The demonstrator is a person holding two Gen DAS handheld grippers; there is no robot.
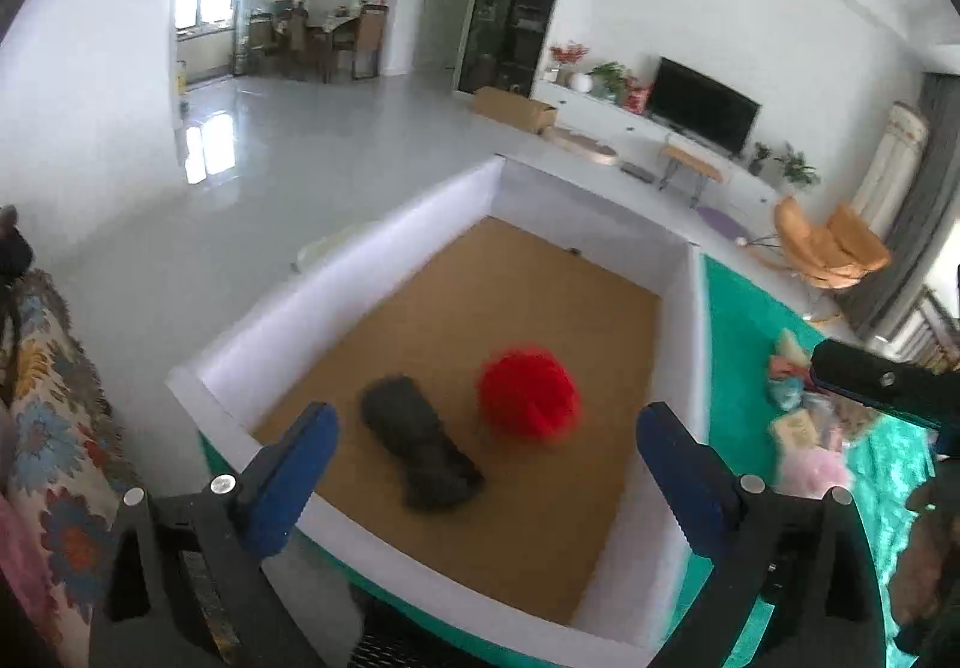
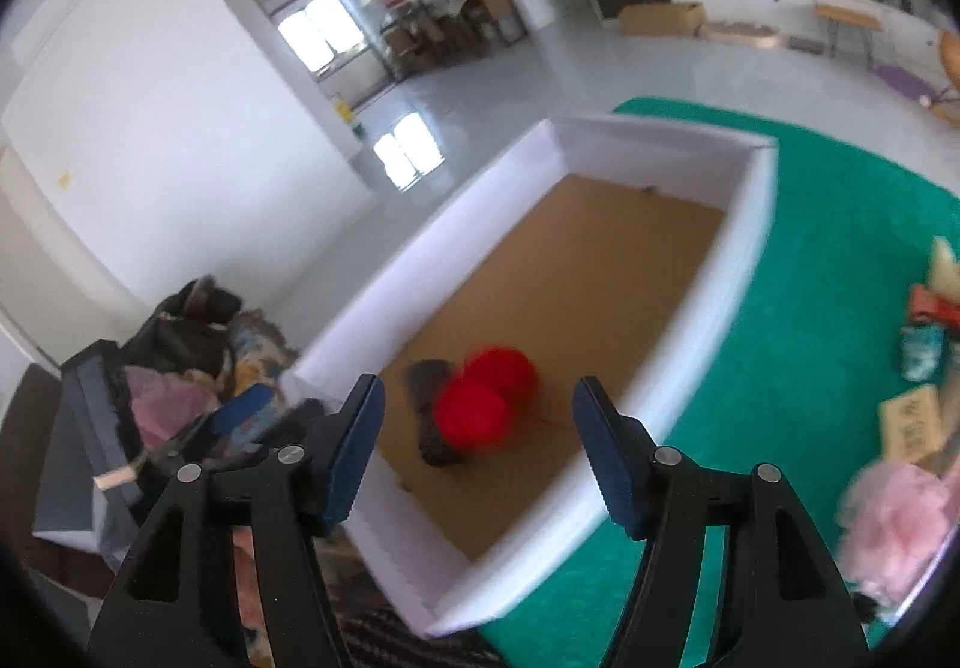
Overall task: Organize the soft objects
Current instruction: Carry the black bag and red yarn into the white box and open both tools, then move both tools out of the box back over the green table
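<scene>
Two grippers are in view, each with two blue pads. The left gripper (image 1: 486,455) stands with its jaws wide apart and nothing between them, above the near end of one white box (image 1: 336,272) with a brown floor. The right gripper (image 2: 477,449) is also spread, empty, over the same box's near corner. Inside the box, toward its near end, lie one dark grey roll (image 1: 420,452) and red pom-poms (image 1: 528,392): the left view shows one, the right view two red balls (image 2: 486,404) overlapping each other and the roll, though blur there makes the count uncertain. The rest of the box floor is bare. The box sits on one green cloth (image 2: 810,308). To the right on the cloth lies a pile of soft things (image 2: 924,368), partly cut off by the picture's edge and smeared; one pink fluffy piece (image 2: 900,518) and one tan piece with print can be made out, the others not counted. Farther off, one television (image 1: 702,110) and one orange chair (image 1: 828,248) stand by the wall.
</scene>
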